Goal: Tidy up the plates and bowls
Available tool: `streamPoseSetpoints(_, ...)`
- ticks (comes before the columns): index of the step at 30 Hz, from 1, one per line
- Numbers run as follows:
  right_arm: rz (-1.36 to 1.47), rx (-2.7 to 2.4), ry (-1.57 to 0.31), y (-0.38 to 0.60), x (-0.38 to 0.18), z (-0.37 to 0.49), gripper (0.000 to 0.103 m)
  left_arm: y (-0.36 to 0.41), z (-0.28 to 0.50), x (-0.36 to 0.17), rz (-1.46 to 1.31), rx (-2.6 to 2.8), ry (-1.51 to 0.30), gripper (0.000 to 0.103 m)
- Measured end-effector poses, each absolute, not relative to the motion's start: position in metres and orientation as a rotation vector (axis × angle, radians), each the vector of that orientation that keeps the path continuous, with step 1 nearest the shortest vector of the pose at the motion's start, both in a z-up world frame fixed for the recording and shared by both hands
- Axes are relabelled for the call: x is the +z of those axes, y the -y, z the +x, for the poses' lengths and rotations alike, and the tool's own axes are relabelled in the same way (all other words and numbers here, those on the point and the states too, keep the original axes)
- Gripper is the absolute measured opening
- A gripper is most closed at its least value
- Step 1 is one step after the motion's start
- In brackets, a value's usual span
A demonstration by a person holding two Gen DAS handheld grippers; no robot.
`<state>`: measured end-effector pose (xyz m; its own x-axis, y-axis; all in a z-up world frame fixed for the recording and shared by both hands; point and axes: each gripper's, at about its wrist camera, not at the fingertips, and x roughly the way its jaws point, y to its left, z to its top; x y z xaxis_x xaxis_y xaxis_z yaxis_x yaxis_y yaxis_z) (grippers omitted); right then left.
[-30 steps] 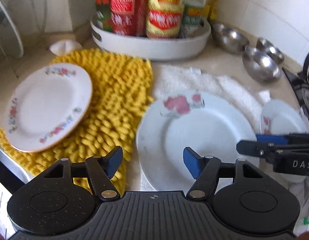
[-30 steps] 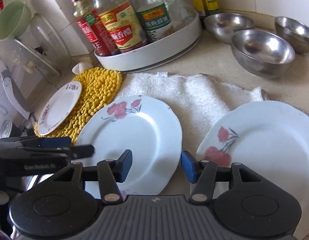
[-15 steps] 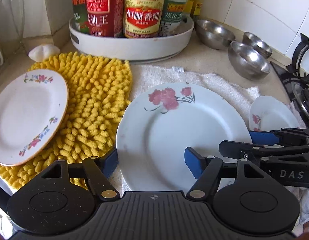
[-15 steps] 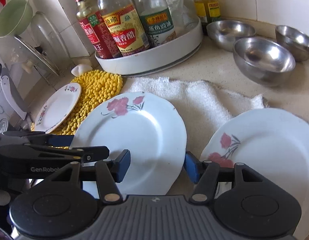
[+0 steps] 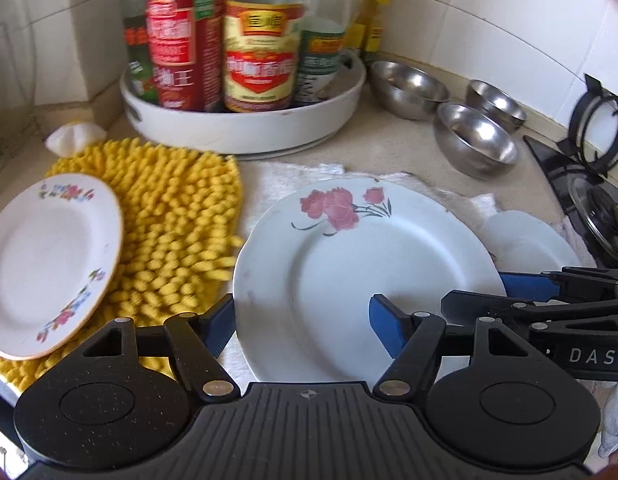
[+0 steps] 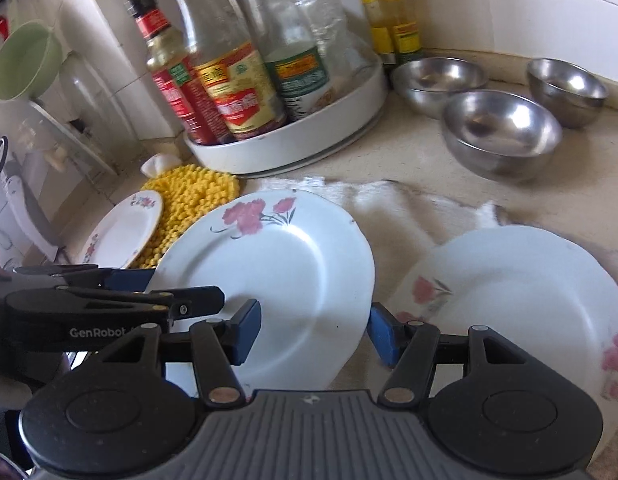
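Plate (image 5: 361, 280) edges sit between pads of both parted hand-held grippers (image 5: 301, 328) (image 6: 313, 332), none visibly clamped.

My left gripper (image 5: 303, 330): black ribbed housing, two round speckled discs, silver pivot screws, blue fingers (image 5: 383, 330). Right gripper (image 6: 313, 330) matches; I read white "DAS" and "GenRobot" lettering on their sides.

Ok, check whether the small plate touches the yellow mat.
Touching: in the left wrist view the small plate lies on the yellow mat, rim overlapping its nubs.
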<state>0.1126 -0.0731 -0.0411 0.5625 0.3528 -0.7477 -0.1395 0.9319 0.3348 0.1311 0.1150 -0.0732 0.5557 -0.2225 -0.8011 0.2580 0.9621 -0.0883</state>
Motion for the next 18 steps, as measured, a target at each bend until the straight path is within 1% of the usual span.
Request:
streamPoseSetpoints(5,0.258,0.273,-0.928,0.08,-0.041,0.111,0.075,-0.102,0.135,-0.079,0.056,-0.299,-0.954,0.076)
streamPoseSetpoints(11,0.259,0.26,-0.901,0.09,-0.032,0.102,0.075,-0.094,0.136,-0.071,0.06,-0.32,-0.935,0.076)
streamPoseSetpoints(18,0.275,0.178,-0.895,0.113,-0.027,0.076,0.075,-0.069,0.134,-0.072,0.078,-0.403,-0.941,0.076)
